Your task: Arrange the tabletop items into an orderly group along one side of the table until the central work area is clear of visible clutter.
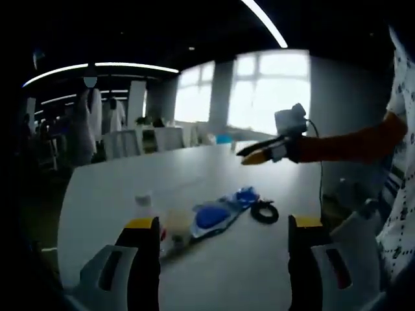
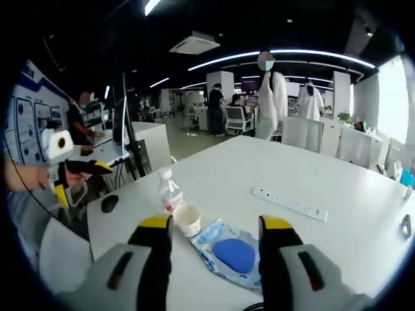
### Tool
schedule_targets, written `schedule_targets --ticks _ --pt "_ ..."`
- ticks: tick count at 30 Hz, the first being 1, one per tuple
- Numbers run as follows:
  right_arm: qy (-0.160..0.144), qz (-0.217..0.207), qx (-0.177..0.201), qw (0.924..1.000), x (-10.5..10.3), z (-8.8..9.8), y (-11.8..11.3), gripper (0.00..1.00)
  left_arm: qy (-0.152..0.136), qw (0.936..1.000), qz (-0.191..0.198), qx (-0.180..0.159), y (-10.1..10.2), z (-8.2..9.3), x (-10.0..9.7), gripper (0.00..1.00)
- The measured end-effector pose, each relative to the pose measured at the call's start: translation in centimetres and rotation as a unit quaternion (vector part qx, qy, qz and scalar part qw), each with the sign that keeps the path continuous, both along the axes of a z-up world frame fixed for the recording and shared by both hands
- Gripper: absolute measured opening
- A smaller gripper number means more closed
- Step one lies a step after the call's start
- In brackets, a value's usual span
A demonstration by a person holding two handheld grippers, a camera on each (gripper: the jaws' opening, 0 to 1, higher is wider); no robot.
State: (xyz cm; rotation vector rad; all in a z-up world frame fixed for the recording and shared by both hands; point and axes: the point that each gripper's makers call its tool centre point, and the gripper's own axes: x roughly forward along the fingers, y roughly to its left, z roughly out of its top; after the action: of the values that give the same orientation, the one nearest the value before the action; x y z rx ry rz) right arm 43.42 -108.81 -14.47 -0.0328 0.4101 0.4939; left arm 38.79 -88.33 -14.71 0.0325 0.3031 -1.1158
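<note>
Left gripper (image 1: 224, 233) stood wide open, empty, low centre. Right gripper (image 2: 216, 236) also gaped, holding nothing. Blue packet (image 2: 231, 254) lay lower centre between its jaws; paper cup (image 2: 187, 219) and bottle (image 2: 170, 190) just left; power strip (image 2: 289, 203) centre right.

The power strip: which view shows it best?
The right gripper view shows the power strip best: it lies in full sight on the white table, beyond the blue packet. In the left gripper view I cannot make it out on the table.
</note>
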Motion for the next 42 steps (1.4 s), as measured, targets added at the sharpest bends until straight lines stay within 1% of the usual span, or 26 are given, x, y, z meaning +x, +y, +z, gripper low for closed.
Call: schedule_targets --ticks 7,11,18,23,29,33,36,38,40,42 --pt "-0.007 -0.023 0.001 0.9997 -2.1 0.4 -2.2 0.52 -0.006 0.9999 -0.013 0.000 -0.8 0.3 -0.5 0.79" --pt "-0.013 -0.043 0.001 0.9990 -3.8 0.6 -3.9 0.53 -0.007 0.9998 -0.015 -0.008 -1.0 0.6 -0.7 0.80" --pt "-0.015 -0.075 0.003 0.9970 -6.6 0.2 -6.0 0.55 -0.008 0.9997 -0.018 -0.010 -0.9 0.4 -1.3 0.82" --pt "-0.010 -0.090 0.002 0.9959 -8.4 -0.5 -6.8 0.56 -0.006 0.9998 -0.019 -0.008 -0.6 -0.1 -1.8 0.83" --pt "-0.007 -0.108 0.000 0.9941 -10.8 -1.3 -7.7 0.58 -0.005 0.9998 -0.018 -0.007 -0.1 -0.3 -2.7 0.85" --pt "-0.007 -0.117 0.001 0.9931 -12.2 -1.9 -7.9 0.61 -0.003 0.9998 -0.016 -0.008 0.2 -0.6 -3.3 0.86" --pt "-0.005 -0.125 0.006 0.9921 -13.4 -2.7 -8.1 0.62 -0.002 0.9999 -0.015 -0.005 0.4 -1.1 -4.0 0.87" --pt "-0.005 -0.130 0.007 0.9915 -14.1 -3.1 -8.2 0.65 0.000 0.9999 -0.015 -0.004 0.4 -1.3 -4.5 0.87" --pt "0.002 -0.137 0.009 0.9905 -14.8 -3.7 -8.4 0.65 0.002 0.9999 -0.014 -0.002 0.6 -1.8 -4.8 0.88" --pt "-0.003 -0.144 0.012 0.9895 -15.3 -3.9 -8.5 0.66 0.005 0.9999 -0.013 -0.001 0.8 -2.2 -5.1 0.88"
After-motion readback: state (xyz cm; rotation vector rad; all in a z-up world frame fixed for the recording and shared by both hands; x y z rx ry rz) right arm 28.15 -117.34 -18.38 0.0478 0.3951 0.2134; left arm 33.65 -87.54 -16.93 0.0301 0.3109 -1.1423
